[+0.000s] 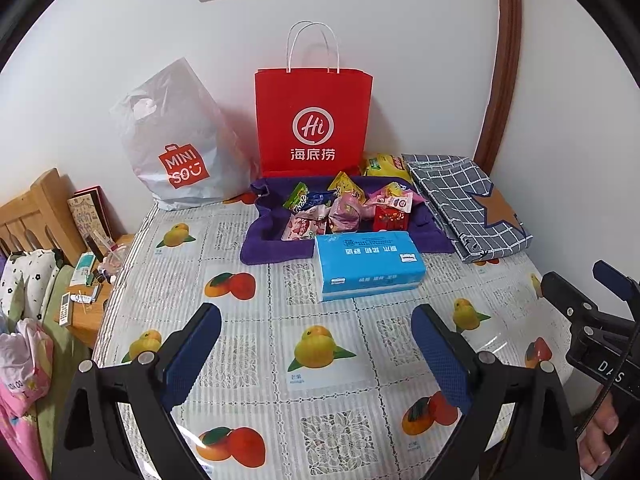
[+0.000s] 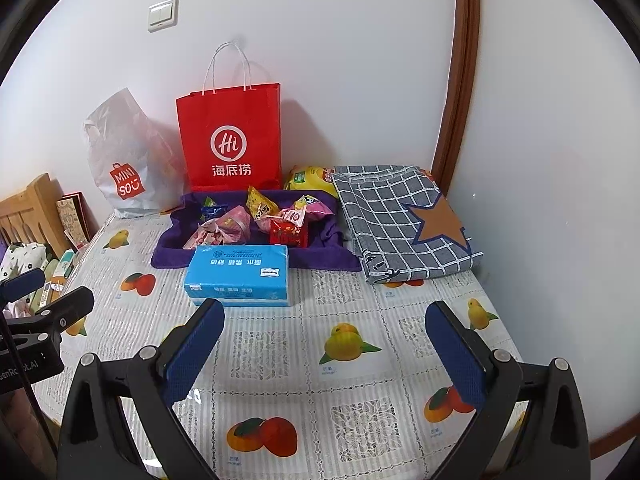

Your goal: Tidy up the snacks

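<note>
Snacks in bright wrappers [image 1: 344, 210] lie heaped on a purple cloth with raised edges [image 1: 272, 240] near the back of the table with the fruit-printed plastic cover [image 1: 248, 344]; we see green, yellow, pink and red packets among them. Just in front, touching the cloth's near edge, sits a light blue pack of tissues [image 1: 370, 264]. Behind the cloth a red paper bag with white handles [image 1: 314, 120] stands upright against the wall, with a grey plastic shopping bag [image 1: 176, 140] to its left and a yellow packet [image 1: 386, 166] at its right. A folded grey checked fabric with a brown star [image 2: 404, 220] lies right of the cloth. We hold the left gripper [image 1: 316, 350] and the right gripper [image 2: 324, 354] above the near part of the table, each with blue-padded jaws spread wide and nothing between them
</note>
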Demonstrator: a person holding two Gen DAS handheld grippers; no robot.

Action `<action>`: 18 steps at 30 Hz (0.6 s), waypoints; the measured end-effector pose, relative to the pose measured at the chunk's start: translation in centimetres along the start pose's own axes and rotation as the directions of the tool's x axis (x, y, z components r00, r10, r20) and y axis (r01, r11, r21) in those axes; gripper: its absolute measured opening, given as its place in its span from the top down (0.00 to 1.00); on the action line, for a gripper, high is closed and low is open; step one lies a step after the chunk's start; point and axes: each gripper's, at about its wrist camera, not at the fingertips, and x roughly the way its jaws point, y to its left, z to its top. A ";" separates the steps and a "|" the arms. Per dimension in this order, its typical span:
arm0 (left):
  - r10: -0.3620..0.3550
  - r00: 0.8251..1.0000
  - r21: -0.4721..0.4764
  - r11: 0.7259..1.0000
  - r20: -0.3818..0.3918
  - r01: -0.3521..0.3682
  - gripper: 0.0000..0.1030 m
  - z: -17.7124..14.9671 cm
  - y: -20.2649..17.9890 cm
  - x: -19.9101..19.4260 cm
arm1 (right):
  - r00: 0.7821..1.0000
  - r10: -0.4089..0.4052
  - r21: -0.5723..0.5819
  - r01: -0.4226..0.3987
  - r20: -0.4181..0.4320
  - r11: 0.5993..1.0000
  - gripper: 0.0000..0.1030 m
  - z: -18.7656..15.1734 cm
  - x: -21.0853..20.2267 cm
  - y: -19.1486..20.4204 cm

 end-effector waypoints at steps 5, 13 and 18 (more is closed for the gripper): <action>0.002 1.000 0.000 1.000 -0.003 -0.002 0.06 -0.1 -0.1 0.1 | 1.000 -0.010 -0.007 0.010 -0.002 1.000 0.03 0.0 0.1 -0.2; 0.001 1.000 -0.002 1.000 -0.007 -0.001 0.06 -0.1 0.0 0.2 | 1.000 -0.009 -0.002 0.009 -0.005 1.000 0.03 -0.1 0.2 -0.3; 0.001 1.000 -0.002 1.000 -0.007 -0.001 0.06 -0.1 0.0 0.2 | 1.000 -0.006 0.003 0.006 -0.004 1.000 0.03 -0.1 0.2 -0.5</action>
